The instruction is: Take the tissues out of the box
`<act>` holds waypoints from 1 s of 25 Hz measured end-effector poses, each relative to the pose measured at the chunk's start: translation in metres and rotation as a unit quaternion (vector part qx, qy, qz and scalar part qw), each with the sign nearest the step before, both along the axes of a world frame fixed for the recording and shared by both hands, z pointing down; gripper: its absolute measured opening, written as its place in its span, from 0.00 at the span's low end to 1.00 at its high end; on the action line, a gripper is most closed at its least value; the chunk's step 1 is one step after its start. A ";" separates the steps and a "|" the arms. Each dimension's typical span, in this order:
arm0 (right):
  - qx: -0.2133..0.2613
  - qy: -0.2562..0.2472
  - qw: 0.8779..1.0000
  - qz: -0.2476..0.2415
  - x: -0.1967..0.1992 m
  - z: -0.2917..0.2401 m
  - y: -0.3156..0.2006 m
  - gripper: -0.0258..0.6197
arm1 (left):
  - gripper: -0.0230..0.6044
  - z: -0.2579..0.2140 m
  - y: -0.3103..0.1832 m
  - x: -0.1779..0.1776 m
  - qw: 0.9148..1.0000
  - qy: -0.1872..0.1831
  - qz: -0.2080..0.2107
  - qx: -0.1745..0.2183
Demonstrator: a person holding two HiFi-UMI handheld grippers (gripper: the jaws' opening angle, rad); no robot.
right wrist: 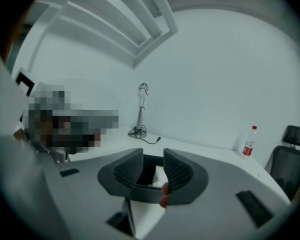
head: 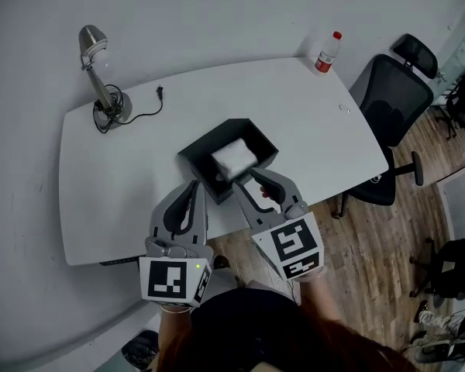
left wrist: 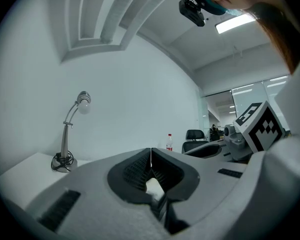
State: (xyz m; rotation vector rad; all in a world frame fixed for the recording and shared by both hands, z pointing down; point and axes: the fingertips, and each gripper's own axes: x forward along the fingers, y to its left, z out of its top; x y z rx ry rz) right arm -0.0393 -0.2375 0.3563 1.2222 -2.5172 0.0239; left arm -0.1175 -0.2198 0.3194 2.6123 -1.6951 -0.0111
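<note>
A black open-topped box (head: pixel 198 157) stands in the middle of the white table, with a white stack of tissues (head: pixel 232 158) inside it. My right gripper (head: pixel 253 180) hovers at the box's near right corner with its jaws apart and nothing pressed between the pads. In the right gripper view the gap of the right gripper (right wrist: pixel 153 157) frames the dark box (right wrist: pixel 148 170) and the white tissues (right wrist: pixel 159 177) beyond. My left gripper (head: pixel 192 186) hangs just in front of the box's near left side. The left gripper (left wrist: pixel 150 152) has its jaws closed together with nothing held.
A silver desk lamp (head: pixel 101 76) with a black cord stands at the table's far left. A red-capped bottle (head: pixel 326 53) sits at the far right corner. A black office chair (head: pixel 391 103) stands on the wooden floor to the right of the table (head: pixel 310 122).
</note>
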 end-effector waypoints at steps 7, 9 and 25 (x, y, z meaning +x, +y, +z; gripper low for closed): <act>-0.023 0.030 0.999 0.006 -0.007 0.022 -0.022 0.31 | 0.08 0.020 -0.019 -0.008 1.000 0.003 0.005 -0.026; -0.030 0.039 0.999 0.007 -0.008 0.028 -0.027 0.33 | 0.08 0.023 -0.023 -0.010 1.000 0.004 0.006 -0.030; -0.100 0.139 0.985 0.008 -0.011 0.089 -0.060 0.42 | 0.08 0.051 -0.043 -0.019 0.998 0.016 0.011 -0.065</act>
